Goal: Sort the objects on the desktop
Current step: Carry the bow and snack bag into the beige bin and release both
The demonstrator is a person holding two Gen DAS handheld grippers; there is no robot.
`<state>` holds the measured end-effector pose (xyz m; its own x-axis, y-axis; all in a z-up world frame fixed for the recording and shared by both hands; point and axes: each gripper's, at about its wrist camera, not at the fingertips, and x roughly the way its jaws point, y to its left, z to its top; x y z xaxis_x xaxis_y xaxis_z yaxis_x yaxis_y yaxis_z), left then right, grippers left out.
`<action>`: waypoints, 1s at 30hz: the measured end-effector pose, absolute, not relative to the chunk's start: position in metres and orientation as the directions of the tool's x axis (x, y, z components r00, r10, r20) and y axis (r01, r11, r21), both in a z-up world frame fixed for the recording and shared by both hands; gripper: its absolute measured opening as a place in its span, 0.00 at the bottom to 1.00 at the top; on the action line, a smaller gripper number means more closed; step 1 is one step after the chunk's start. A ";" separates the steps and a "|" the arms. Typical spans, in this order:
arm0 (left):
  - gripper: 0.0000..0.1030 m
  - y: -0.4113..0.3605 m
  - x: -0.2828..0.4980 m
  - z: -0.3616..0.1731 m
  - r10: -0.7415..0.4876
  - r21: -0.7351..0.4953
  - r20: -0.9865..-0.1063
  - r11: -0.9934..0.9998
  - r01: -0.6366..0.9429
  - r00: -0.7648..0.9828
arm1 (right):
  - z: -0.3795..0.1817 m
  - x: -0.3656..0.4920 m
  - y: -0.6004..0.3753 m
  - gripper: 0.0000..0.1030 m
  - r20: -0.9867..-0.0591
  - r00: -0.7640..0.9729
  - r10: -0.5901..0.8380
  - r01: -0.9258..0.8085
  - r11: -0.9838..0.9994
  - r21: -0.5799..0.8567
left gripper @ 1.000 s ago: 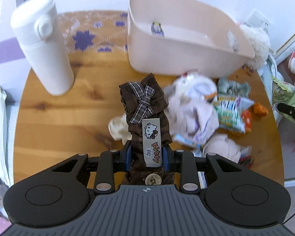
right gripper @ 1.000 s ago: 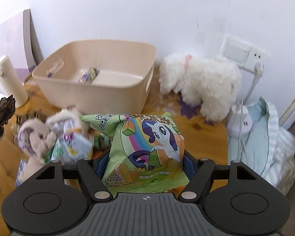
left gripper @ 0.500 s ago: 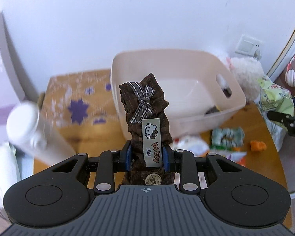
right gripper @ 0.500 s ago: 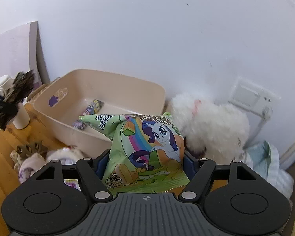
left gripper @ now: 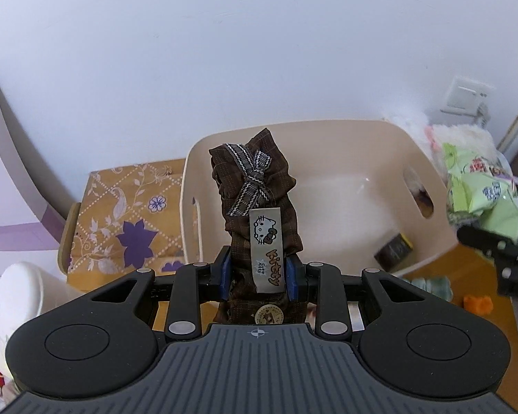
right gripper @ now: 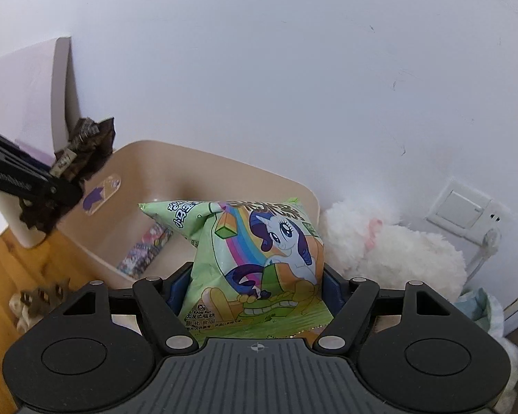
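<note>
My left gripper [left gripper: 258, 277] is shut on a brown plaid fabric pouch [left gripper: 255, 200] with a bow and a cat label, held up in front of the beige plastic bin [left gripper: 328, 138]. My right gripper [right gripper: 255, 286] is shut on a green pony snack bag [right gripper: 259, 258], held at the bin's [right gripper: 224, 169] right side. The snack bag also shows in the left wrist view [left gripper: 483, 189], and the pouch in the right wrist view [right gripper: 83, 148]. A small dark packet [left gripper: 395, 250] lies inside the bin.
A white bottle [left gripper: 20, 293] stands at the left on the wooden table [right gripper: 3, 276]. A patterned mat [left gripper: 127, 220] lies left of the bin. A white plush toy [right gripper: 390, 248] and a wall socket [right gripper: 462, 207] are to the right. Small items [left gripper: 478, 303] lie on the table.
Both grippers have risen and moved toward the bin, carrying the pouch and the snack bag. The pile of objects on the table has dropped out of view.
</note>
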<state>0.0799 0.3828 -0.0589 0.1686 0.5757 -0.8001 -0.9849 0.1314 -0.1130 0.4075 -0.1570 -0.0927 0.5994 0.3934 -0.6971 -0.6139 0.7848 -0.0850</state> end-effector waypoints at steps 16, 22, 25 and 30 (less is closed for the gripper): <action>0.30 0.417 0.113 -0.101 0.518 -0.050 -0.850 0.098 -0.994 0.094 | -0.125 0.427 -0.122 0.76 -0.725 0.589 0.357 -0.599 0.795 -0.095; 0.36 0.420 0.119 -0.110 0.518 -0.044 -0.851 0.099 -0.994 0.089 | -0.134 0.423 -0.111 0.81 -0.730 0.591 0.343 -0.621 0.771 -0.140; 0.63 0.417 0.117 -0.111 0.535 -0.072 -0.838 0.089 -0.993 0.108 | -0.137 0.419 -0.110 0.99 -0.739 0.579 0.343 -0.632 0.762 -0.141; 0.72 0.412 0.113 -0.113 0.537 -0.086 -0.835 0.081 -0.993 0.116 | -0.138 0.412 -0.113 1.00 -0.729 0.595 0.337 -0.639 0.749 -0.176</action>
